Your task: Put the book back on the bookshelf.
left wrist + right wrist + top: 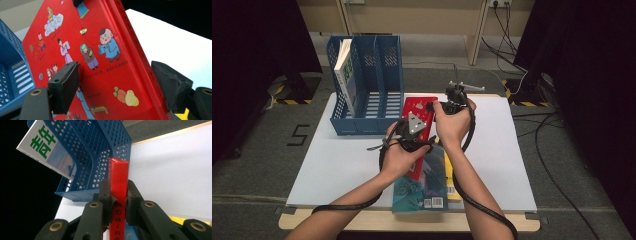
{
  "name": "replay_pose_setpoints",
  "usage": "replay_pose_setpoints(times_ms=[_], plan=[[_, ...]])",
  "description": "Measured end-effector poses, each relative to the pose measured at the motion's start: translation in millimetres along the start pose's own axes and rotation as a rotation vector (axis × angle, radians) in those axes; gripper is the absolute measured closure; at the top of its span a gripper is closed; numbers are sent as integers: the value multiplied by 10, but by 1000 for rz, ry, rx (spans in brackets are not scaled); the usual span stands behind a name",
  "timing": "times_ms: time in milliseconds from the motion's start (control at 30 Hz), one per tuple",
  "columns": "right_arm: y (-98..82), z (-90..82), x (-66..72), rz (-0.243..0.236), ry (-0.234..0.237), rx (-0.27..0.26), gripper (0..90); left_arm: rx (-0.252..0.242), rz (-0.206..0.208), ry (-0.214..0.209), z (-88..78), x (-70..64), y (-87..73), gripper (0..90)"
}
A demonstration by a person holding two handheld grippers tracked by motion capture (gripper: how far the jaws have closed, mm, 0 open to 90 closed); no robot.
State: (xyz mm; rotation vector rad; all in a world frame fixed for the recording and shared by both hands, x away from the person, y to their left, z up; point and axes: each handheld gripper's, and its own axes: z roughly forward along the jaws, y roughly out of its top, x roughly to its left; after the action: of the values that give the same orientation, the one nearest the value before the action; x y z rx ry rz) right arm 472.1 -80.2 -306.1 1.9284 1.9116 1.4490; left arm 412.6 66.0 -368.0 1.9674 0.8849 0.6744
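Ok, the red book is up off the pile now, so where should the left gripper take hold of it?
On the red book, grip the lower spine edge, coming from the near side below the right gripper, which pinches the spine higher up. The left gripper already straddles the cover, jaws open; the book is thin, so close across its thickness.

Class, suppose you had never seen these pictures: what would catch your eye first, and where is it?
The bright red book, lifted above the middle of the white table, with the right gripper clamped on its spine and the left gripper open around its cover. Next, the blue file rack at the table's far left, holding one white book.
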Motion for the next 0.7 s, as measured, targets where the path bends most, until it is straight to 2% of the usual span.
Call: replay_pose_setpoints(times_ms=[300,500,533,600,633,700], plan=[[-14,-46,26,-9,4,-3,783,-5,27,7,-85,-44,-21,299],[-36,-77,77,-36,9,-7,763,-15,5,-7,-174,-11,-44,343],[-39,-83,93,-35,10,-5,759,-24,13,-3,-189,3,-45,351],[-51,-89,124,-54,11,-9,751,-29,9,-4,-232,18,-57,363],[-57,-97,146,-60,14,-7,746,-25,-7,-7,-262,17,-67,372],[-76,-112,194,-77,25,-10,730,-37,-4,-10,-329,51,-79,393]])
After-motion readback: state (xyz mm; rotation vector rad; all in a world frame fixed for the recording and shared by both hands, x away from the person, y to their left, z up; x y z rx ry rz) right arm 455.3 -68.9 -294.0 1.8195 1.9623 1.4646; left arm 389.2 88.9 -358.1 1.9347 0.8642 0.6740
